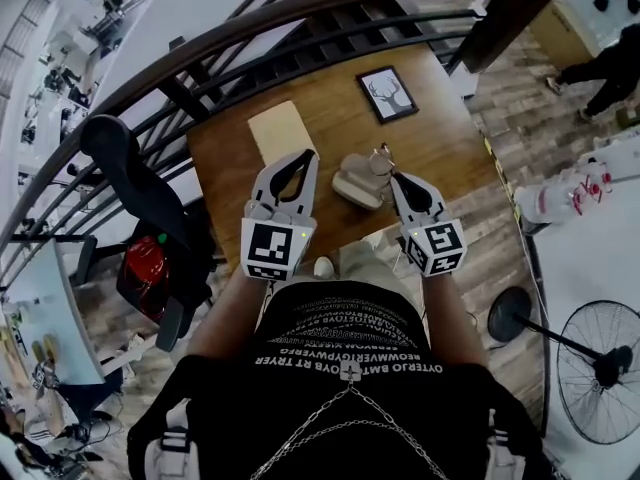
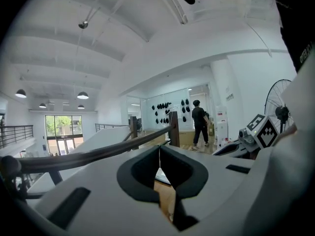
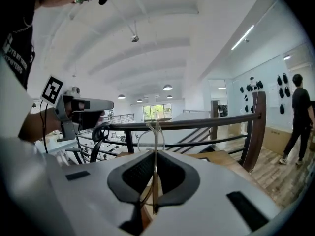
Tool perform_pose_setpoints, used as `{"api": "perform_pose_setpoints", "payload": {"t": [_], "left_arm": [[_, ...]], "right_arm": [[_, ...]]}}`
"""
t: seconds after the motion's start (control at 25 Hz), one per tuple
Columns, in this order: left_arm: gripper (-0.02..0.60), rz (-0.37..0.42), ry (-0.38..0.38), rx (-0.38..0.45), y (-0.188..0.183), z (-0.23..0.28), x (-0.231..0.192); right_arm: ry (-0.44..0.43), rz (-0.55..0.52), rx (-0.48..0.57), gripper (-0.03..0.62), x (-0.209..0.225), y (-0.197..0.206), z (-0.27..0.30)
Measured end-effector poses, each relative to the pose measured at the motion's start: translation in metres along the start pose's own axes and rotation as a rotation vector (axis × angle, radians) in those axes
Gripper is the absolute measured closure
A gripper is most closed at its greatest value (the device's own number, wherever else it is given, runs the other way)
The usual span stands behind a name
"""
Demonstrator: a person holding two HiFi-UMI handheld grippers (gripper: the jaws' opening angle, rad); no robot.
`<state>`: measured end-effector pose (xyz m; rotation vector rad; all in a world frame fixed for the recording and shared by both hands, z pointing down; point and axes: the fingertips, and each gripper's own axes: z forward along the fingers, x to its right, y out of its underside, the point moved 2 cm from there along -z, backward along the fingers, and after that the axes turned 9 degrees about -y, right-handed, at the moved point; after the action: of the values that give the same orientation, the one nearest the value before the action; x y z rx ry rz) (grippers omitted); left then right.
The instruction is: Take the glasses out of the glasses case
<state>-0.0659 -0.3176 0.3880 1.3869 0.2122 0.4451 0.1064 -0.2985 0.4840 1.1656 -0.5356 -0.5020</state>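
Your right claw (image 3: 155,163) is clamped on the thin gold wire-rimmed glasses (image 3: 153,132): in the right gripper view its dark pads pinch the frame edge-on, and one clear round lens stands up past the tips at twelve o'clock, against the dark curved stair railing (image 3: 197,124). In the head view that same claw (image 1: 392,176) holds the glasses (image 1: 381,156) at its tip, with the pale beige glasses case (image 1: 355,181) lying open on the brown wooden table (image 1: 440,138) just beside the tip at nine o'clock. Whether the glasses touch the case's rim you cannot tell from above. Your left claw (image 2: 159,156) has its jaws together with nothing between them; in the head view it (image 1: 306,156) sits at nine o'clock of the case, apart from it. A cream rectangular mat (image 1: 282,130) lies on the table at eleven o'clock of your left claw, and a black-framed picture of a deer head (image 1: 388,93) lies at twelve o'clock of the case. A person in dark clothes (image 2: 200,124) stands on the plank floor beyond the railing.
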Motion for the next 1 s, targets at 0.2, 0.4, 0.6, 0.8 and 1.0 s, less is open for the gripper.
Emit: {"api": "perform_pose_setpoints", "payload": {"t": [0.2, 0.4, 0.6, 0.8, 1.0], "left_arm": [[0.552, 0.006, 0.010, 0.023, -0.009, -0.004, 0.001], [0.552, 0.005, 0.021, 0.033, -0.012, -0.009, 0.000], [0.552, 0.003, 0.027, 0.049, -0.017, -0.012, 0.002], [0.552, 0.009, 0.027, 0.068, -0.023, -0.015, 0.000], [0.552, 0.001, 0.032, 0.068, -0.021, -0.010, -0.006]], "right_arm": [[0.027, -0.036, 0.064, 0.568, -0.005, -0.031, -0.020], [0.039, -0.075, 0.132, 0.568, -0.015, -0.067, -0.034], [0.047, -0.137, 0.183, 0.568, -0.024, -0.097, -0.049], [0.064, -0.148, 0.185, 0.568, -0.028, -0.102, -0.054], [0.061, -0.119, 0.152, 0.568, -0.028, -0.093, -0.046]]}}
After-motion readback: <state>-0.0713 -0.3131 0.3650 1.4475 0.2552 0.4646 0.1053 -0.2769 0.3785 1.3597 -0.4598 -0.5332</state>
